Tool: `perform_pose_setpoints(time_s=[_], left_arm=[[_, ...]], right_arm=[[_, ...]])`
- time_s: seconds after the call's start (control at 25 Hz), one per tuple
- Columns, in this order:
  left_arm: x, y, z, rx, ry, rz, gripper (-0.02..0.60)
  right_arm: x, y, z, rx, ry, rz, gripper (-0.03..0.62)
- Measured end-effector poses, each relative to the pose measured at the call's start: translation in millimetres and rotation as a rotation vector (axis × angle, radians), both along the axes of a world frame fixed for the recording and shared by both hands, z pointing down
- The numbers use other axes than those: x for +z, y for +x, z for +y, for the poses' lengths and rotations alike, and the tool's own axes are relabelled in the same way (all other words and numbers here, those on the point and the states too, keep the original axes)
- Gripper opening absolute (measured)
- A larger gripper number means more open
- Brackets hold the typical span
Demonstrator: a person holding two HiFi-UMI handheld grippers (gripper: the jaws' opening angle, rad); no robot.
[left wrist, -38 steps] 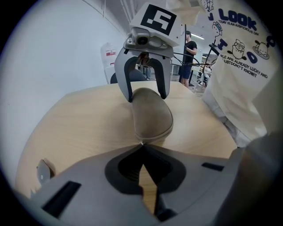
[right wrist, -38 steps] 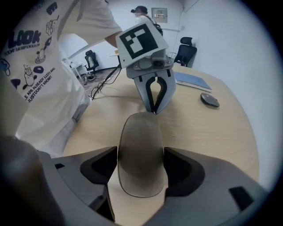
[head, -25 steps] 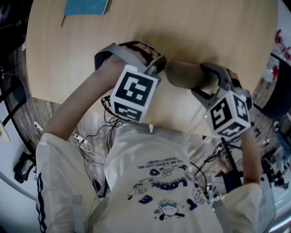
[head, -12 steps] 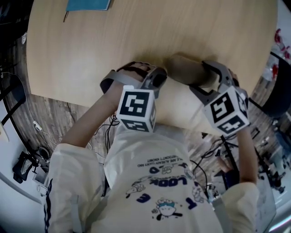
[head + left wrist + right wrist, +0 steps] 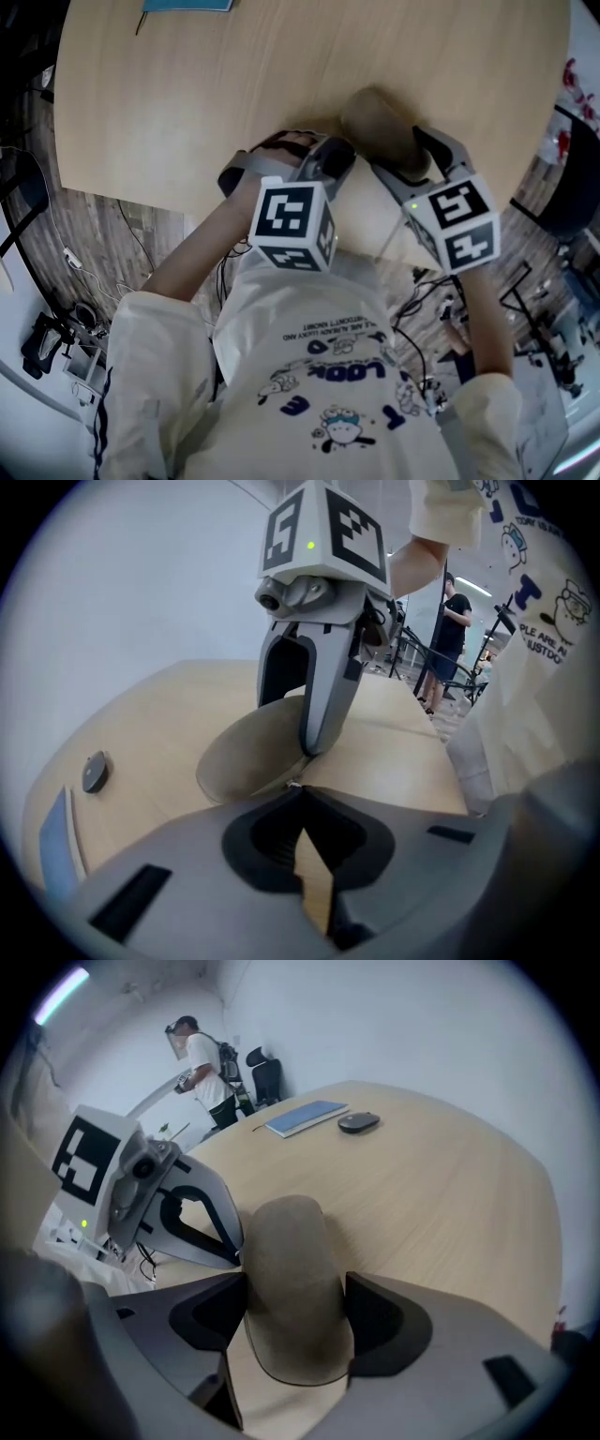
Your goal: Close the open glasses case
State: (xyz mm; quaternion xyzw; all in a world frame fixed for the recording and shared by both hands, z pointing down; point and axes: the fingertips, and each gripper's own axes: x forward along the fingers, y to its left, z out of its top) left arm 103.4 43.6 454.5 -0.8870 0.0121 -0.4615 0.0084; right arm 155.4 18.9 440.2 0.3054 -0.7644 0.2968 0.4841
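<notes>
At the surface's [image 5: 187, 94] near edge the right gripper [image 5: 295, 1312] clamped the seemingly closed glasses case [image 5: 291, 1232]; the left gripper [image 5: 298, 789], jaws together and empty, probably needed only to press the lid home.

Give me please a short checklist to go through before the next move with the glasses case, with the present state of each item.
1. Grip of the right gripper on the glasses case: ok, its jaws press on both sides.
2. The left gripper is free: ok, jaws shut on nothing, tips beside the case.
3. Case closed: ok, no gap shows in the right gripper view.
4. Closure fully snapped: cannot tell.
5. Room on the table: ok, the blue book and the mouse lie far off.
</notes>
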Motion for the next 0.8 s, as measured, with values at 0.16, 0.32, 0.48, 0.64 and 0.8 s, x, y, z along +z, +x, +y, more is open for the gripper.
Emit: perform_pose_setpoints(time_s=[0.16,0.32,0.48,0.64,0.8], left_arm=[[1,0,-2,-0.004,0.008,0.009,-0.002],[-1,-2,-8,0.002,0.022,0.014,-0.002],[1,-5,-7,0.023,0.006,0.016,-0.002],[8,-19,-16,0.021,0.014,-0.004,-0.002],[7,-32,-50,-0.005,0.098,-0.042,-0.002]], right_arm=[[2,1,0,0.068,-0.023,0.003,0.318],[2,-3,-3,0.127,-0.061,-0.009,0.318],[-1,-6,-7,0.131,-0.082,-0.066,0.318],[-21,-24,-35,0.179,-0.103,-0.23,0.319],[-10,-31,-57,0.128,-0.109,-0.156,0.319]])
